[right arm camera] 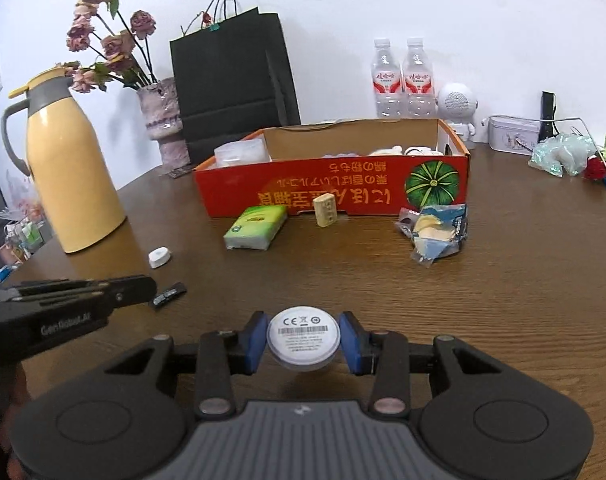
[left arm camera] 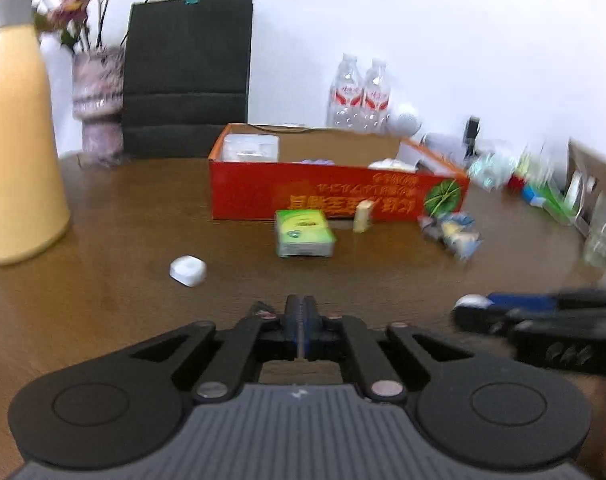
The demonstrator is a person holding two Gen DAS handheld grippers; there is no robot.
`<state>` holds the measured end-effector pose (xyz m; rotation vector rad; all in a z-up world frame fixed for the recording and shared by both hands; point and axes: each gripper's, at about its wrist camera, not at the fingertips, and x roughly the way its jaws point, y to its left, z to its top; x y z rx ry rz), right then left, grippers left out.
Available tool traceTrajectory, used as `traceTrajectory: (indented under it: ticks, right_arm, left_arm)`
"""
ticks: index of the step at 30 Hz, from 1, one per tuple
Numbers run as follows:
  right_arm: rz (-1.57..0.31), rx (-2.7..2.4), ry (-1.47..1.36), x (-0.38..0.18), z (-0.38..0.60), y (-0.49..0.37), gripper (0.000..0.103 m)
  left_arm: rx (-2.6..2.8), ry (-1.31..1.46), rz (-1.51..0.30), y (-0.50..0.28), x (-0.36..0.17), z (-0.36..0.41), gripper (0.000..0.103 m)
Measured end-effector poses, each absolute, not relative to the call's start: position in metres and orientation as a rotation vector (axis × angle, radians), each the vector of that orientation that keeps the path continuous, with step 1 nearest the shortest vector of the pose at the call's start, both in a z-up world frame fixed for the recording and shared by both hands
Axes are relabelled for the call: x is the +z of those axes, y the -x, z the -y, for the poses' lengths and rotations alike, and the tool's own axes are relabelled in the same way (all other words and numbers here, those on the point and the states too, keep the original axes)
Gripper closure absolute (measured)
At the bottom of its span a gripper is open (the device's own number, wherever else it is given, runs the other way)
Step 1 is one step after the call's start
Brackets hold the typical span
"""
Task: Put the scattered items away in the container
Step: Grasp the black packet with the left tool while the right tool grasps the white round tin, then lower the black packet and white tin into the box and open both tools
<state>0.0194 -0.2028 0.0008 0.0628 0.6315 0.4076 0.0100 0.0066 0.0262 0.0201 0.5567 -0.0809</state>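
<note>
Clearly, white puck (right arm camera: 303,339) — "CE" label — in right hand-held gripper (right arm camera: 303,342).

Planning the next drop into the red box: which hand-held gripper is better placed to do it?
Right. The right hand-held gripper already clamps the white round puck and faces the red box. The left hand-held gripper looks shut and empty.
</note>
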Motion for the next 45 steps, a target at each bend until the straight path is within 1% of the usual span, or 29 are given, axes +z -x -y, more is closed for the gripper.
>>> traceTrajectory:
  ticks: [1, 2, 3, 5, 7, 8, 11, 13, 16, 19, 21, 23, 26, 27, 29, 32, 36, 39, 42, 43, 44, 45]
  right_arm:
    - [-0.634, 0.412, -0.070, -0.001, 0.203, -0.020, 0.065]
    - [-0.640, 0.419, -0.074, -0.003, 0.203, -0.021, 0.065]
    - [-0.648, 0.424, -0.081, -0.005, 0.204, -0.023, 0.065]
    - [-0.661, 0.431, -0.087, -0.008, 0.202, -0.025, 0.065]
    - [-0.663, 0.434, -0.093, -0.010, 0.202, -0.025, 0.065]
    - [-0.663, 0.433, -0.095, -0.010, 0.203, -0.025, 0.065]
    - [-0.660, 0.426, -0.099, -0.009, 0.205, -0.026, 0.065]
    - [-0.659, 0.423, -0.101, -0.010, 0.207, -0.026, 0.065]
    - [-0.648, 0.424, -0.102, -0.008, 0.207, -0.025, 0.065]
    - [-0.623, 0.433, -0.097, 0.000, 0.208, -0.026, 0.065]
    - [-0.598, 0.445, -0.099, 0.016, 0.212, -0.034, 0.065]
    - [-0.568, 0.467, -0.121, 0.042, 0.221, -0.052, 0.065]
    - [-0.484, 0.445, -0.090, 0.092, 0.231, -0.095, 0.065]
    - [-0.473, 0.423, -0.076, 0.108, 0.233, -0.116, 0.065]
    - [-0.508, 0.409, -0.088, 0.135, 0.237, -0.172, 0.065]
    - [-0.628, 0.382, -0.093, 0.145, 0.228, -0.259, 0.065]
    - [-0.804, 0.326, -0.027, 0.117, 0.205, -0.347, 0.065]
    - [-0.896, 0.326, 0.003, 0.089, 0.193, -0.382, 0.065]
    - [-0.932, 0.307, 0.051, 0.067, 0.190, -0.403, 0.065]
    - [-0.951, 0.298, 0.049, 0.061, 0.191, -0.409, 0.065]
    - [-0.974, 0.295, 0.046, 0.055, 0.190, -0.415, 0.065]
    - [-0.993, 0.305, 0.048, 0.051, 0.190, -0.421, 0.064]
  left_arm:
    - [-0.069, -0.036, -0.569, -0.015, 0.024, -0.011, 0.076]
    - [-0.072, -0.036, -0.589, -0.022, 0.021, -0.016, 0.060]
    - [-0.081, -0.028, -0.620, -0.030, 0.018, -0.020, 0.058]
    - [-0.110, -0.008, -0.672, -0.042, 0.013, -0.025, 0.059]
    - [-0.140, 0.005, -0.696, -0.048, 0.009, -0.026, 0.075]
    - [-0.140, -0.003, -0.693, -0.048, 0.008, -0.024, 0.092]
    - [-0.128, 0.004, -0.691, -0.048, 0.008, -0.024, 0.094]
    - [-0.111, 0.031, -0.681, -0.043, 0.009, -0.026, 0.094]
    - [-0.083, 0.041, -0.617, -0.030, 0.021, -0.023, 0.094]
    - [-0.100, 0.054, -0.541, -0.023, 0.041, -0.020, 0.094]
    - [-0.208, 0.108, -0.517, -0.034, 0.065, -0.027, 0.094]
    - [-0.293, 0.168, -0.504, -0.060, 0.095, -0.039, 0.094]
    - [-0.331, 0.172, -0.492, -0.117, 0.138, -0.048, 0.094]
    - [-0.334, 0.175, -0.513, -0.145, 0.150, -0.048, 0.094]
    - [-0.333, 0.198, -0.586, -0.203, 0.161, -0.042, 0.094]
    - [-0.246, 0.148, -0.675, -0.286, 0.154, -0.024, 0.094]
    - [-0.133, 0.090, -0.804, -0.365, 0.114, -0.026, 0.094]
    - [-0.090, 0.033, -0.848, -0.390, 0.089, -0.036, 0.094]
    - [-0.086, 0.005, -0.864, -0.399, 0.076, -0.040, 0.093]
    - [-0.081, 0.007, -0.872, -0.401, 0.074, -0.042, 0.092]
    - [-0.071, 0.018, -0.879, -0.403, 0.072, -0.044, 0.084]
    - [-0.065, 0.032, -0.882, -0.403, 0.072, -0.047, 0.075]
